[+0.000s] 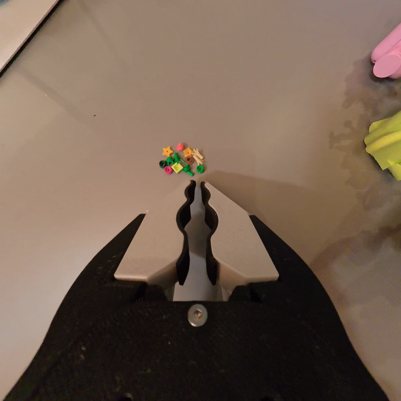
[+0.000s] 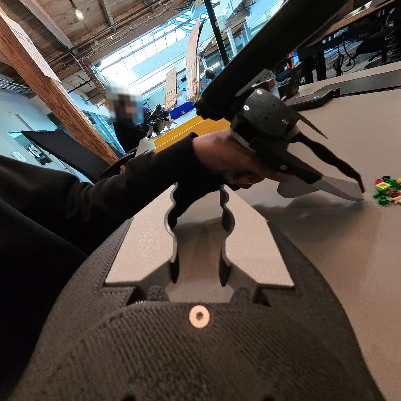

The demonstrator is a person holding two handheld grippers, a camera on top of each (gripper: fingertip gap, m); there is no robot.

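A small pile of tiny coloured plastic pieces (image 1: 181, 161) lies on the grey table (image 1: 86, 152): orange stars, green, pink and brown round studs, a yellow-green square, cream sticks. My left gripper (image 1: 197, 182) points down at the table just short of the pile, its jaws a narrow gap apart and empty. In the right wrist view the left gripper (image 2: 362, 195), held by a hand (image 2: 219, 156), has its tips on or just above the table beside the pile (image 2: 388, 188). My right gripper (image 2: 199, 187) is open and empty, held above the table and pointing at the black sleeve (image 2: 130, 186).
A pink object (image 1: 388, 58) and a yellow-green object (image 1: 384, 147) lie at the right edge of the table. A pale slab (image 1: 21, 32) lies far left. A yellow box (image 2: 191, 130), black devices (image 2: 310, 99), a wooden post (image 2: 54, 97) and a seated person stand beyond. Tip to tip, the grippers are about 15 centimetres apart.
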